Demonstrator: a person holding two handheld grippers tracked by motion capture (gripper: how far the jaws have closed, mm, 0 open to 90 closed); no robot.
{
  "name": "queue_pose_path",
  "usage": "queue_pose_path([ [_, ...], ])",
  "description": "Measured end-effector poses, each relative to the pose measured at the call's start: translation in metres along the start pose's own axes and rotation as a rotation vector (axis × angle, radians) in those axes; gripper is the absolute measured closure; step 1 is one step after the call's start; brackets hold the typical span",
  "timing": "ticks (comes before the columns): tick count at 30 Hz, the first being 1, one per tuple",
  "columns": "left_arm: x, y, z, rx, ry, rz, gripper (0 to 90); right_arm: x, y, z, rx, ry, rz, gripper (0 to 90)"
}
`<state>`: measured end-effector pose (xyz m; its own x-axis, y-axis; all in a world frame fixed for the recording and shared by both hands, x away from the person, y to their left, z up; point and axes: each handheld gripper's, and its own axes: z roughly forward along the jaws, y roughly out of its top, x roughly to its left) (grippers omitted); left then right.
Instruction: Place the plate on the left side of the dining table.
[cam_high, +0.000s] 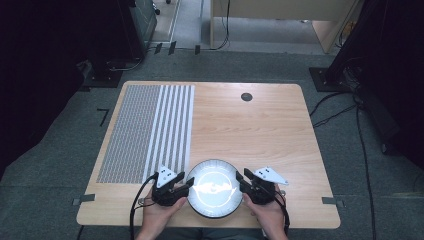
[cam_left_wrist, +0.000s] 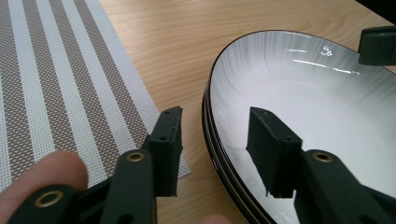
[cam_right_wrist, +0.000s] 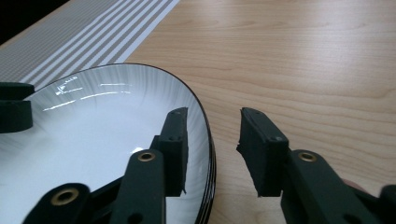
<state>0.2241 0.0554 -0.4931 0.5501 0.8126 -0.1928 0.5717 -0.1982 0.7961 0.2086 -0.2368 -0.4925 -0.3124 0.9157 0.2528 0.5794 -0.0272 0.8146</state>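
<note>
Left gripper (cam_high: 186, 185) and right gripper (cam_high: 241, 178) sit at opposite sides of the plate (cam_high: 214, 188), both with jaws apart and each straddling the rim: one jaw over the bowl of the plate, one outside over the wood. Neither is closed on anything yet; a clear gap shows on both sides of the rim in each gripper view.

Tabletop (cam_high: 260, 130): pale wood, mostly bare. A striped woven placemat (cam_high: 147, 130) covers its left part, and a small dark round cap (cam_high: 246, 97) sits near the far edge.

Plate: white with fine radial ribbing and a thin dark rim (cam_left_wrist: 211, 84), at the near edge of the tabletop, centred in front of the person, just beside the placemat's near right corner. From the side, the edge shows several stacked dark lines (cam_right_wrist: 211, 168); possibly more than one plate, cannot tell for certain.

Handling judgement: glazed ceramic, so stiff, fairly heavy, slick and breakable. The rim is the only graspable part. Taking it on two opposite sides, as positioned, should keep it level; a one-sided pinch would likely let it tip or slip.
</note>
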Motion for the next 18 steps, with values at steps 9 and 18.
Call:
queue_pose_path([
  [9, -0.0015, -0.0024, 0.0003, 0.019, -0.023, 0.041, 73.4, -0.0008, -0.0018, -0.0013, 0.019, 0.051, 0.046, 76.5],
  [18, -0.0010, -0.0026, 0.0005, 0.015, -0.024, 0.048, 74.2, -0.0028, -0.0011, -0.0016, 0.024, 0.063, 0.067, 75.5],
])
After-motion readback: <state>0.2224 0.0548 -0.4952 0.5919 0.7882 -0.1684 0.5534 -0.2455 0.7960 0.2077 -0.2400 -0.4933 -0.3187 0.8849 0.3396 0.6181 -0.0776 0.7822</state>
